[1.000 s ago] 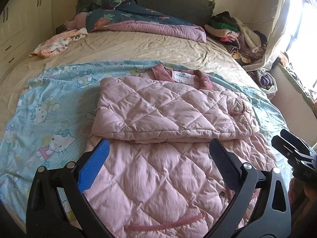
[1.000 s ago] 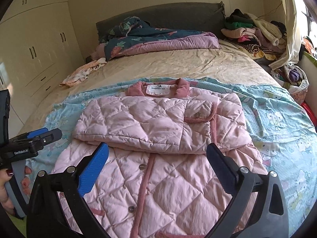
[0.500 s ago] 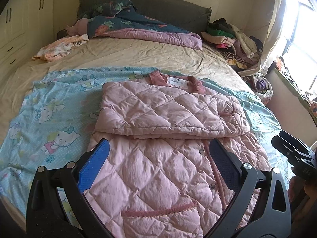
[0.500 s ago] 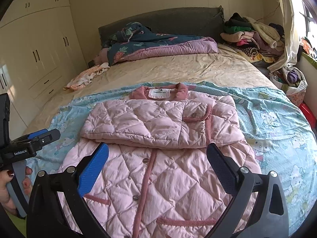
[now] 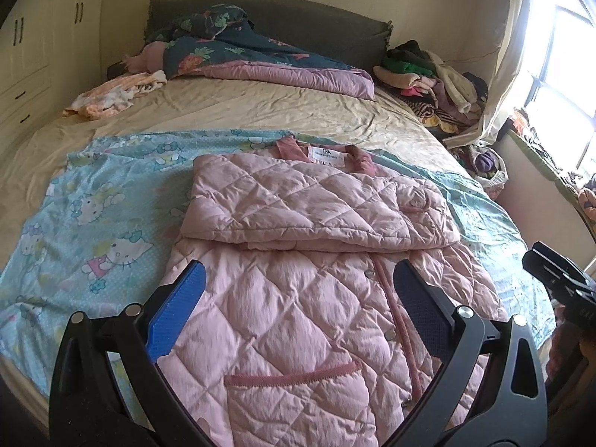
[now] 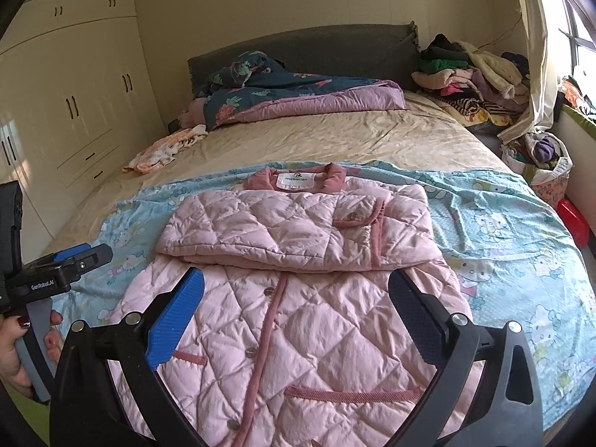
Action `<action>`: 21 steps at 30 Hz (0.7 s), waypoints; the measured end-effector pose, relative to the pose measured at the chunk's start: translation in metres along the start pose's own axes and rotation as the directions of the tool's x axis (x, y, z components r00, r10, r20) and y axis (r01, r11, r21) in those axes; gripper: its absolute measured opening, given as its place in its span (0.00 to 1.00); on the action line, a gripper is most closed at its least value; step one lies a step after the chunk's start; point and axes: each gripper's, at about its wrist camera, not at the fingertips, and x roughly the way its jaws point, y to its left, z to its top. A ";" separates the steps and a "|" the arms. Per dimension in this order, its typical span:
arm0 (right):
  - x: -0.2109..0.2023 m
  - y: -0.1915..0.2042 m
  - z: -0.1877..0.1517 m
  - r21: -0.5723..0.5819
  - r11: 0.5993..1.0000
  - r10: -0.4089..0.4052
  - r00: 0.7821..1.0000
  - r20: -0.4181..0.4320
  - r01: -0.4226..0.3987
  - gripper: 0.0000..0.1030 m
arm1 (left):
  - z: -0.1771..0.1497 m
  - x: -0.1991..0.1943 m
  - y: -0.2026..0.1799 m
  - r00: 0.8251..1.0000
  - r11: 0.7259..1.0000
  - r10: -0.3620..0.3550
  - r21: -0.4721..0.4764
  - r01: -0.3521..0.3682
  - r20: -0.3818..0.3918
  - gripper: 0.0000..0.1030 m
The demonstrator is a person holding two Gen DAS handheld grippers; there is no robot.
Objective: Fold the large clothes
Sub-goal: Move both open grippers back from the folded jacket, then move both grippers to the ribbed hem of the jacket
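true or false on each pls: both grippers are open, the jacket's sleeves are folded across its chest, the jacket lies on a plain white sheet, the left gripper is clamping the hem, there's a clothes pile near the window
1. Both grippers are open. True: the left gripper and the right gripper each hang with jaws spread wide above the pink quilted jacket, holding nothing.
2. The sleeves are folded across the chest. True: a folded sleeve layer lies over the upper body, below the collar.
3. The jacket lies on a plain white sheet. False: it lies on a light blue cartoon-print blanket.
4. The left gripper is clamping the hem. False: its jaws are apart and grip no fabric.
5. A clothes pile sits near the window. True: the clothes pile is at the bed's far corner.
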 end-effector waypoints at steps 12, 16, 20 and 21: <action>-0.021 -0.021 -0.024 0.003 1.000 -0.026 1.000 -0.001 0.026 0.96 | -0.036 -0.007 0.015 0.999 0.999 0.046 -0.015 -0.047 -0.025 0.92; -0.027 -0.028 -0.034 0.004 0.999 -0.040 0.999 -0.005 0.040 0.96 | -0.048 -0.011 0.019 0.998 0.998 0.057 -0.017 -0.057 -0.031 0.92; -0.033 -0.036 -0.044 0.013 0.999 -0.051 0.999 -0.008 0.051 0.96 | -0.060 -0.014 0.022 0.997 0.998 0.065 -0.022 -0.066 -0.036 0.92; -0.035 -0.038 -0.046 0.016 0.998 -0.055 0.998 -0.009 0.055 0.96 | -0.063 -0.016 0.024 0.997 0.997 0.069 -0.024 -0.070 -0.037 0.92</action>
